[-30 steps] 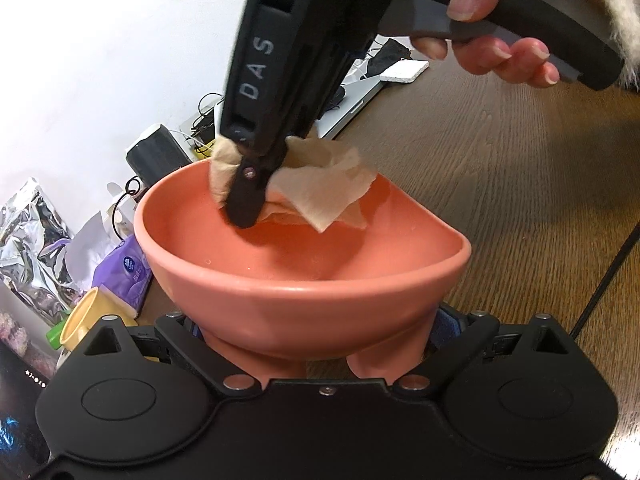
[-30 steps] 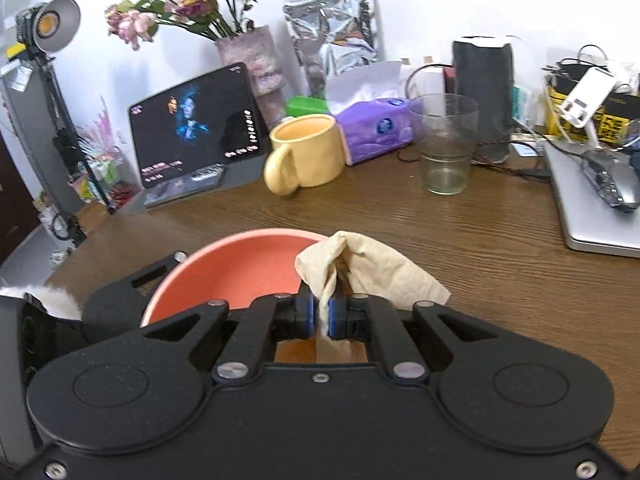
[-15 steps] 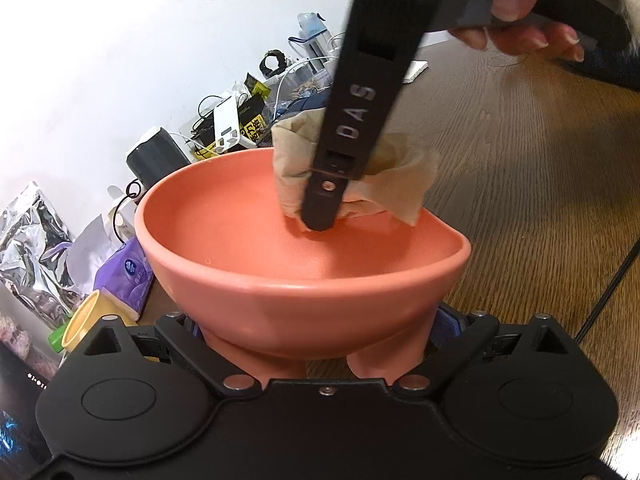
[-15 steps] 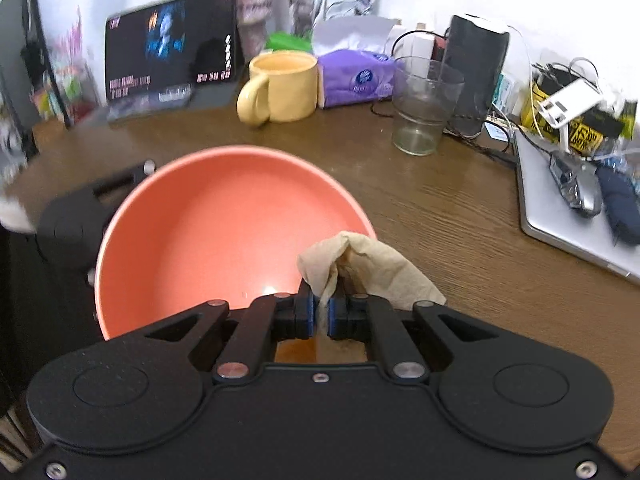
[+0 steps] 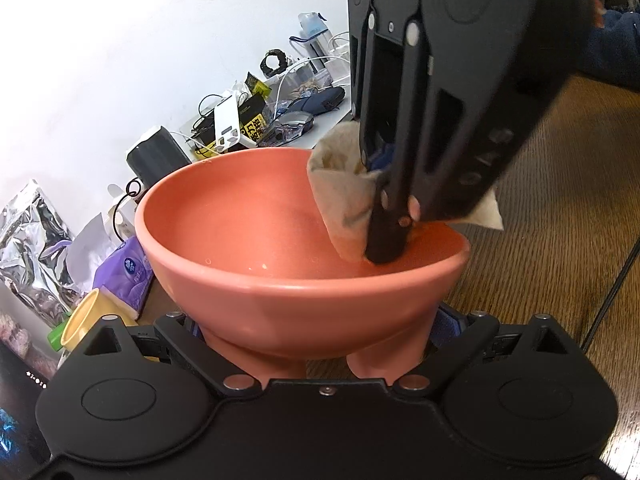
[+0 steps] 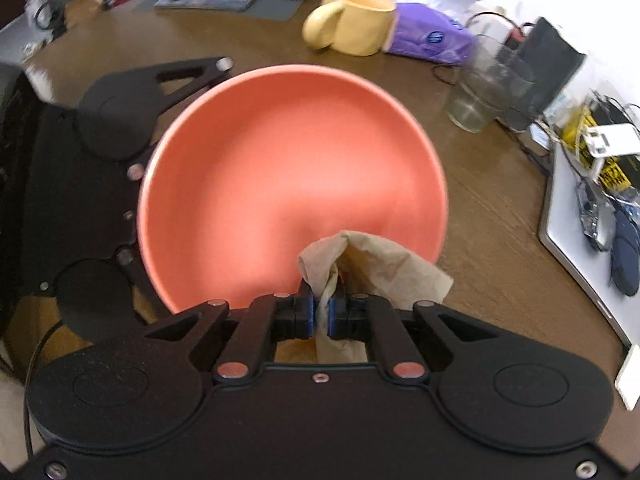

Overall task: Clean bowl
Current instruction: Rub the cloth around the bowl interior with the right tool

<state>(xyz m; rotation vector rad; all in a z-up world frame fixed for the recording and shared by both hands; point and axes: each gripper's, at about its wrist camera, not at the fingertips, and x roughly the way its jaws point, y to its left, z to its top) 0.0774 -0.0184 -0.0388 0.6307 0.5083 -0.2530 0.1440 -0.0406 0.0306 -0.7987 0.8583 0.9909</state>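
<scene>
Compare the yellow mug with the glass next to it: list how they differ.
The yellow mug is opaque with a handle on its side; the glass is see-through and shows no handle. The mug looks wider and squatter, the glass narrower. Both stand upright on the wooden table, behind the bowl.

Matt smooth bowl, crumpled paper towel, wood-grain table

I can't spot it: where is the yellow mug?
In the right wrist view, the yellow mug stands on the table beyond the bowl, beside the purple tissue pack.
</scene>
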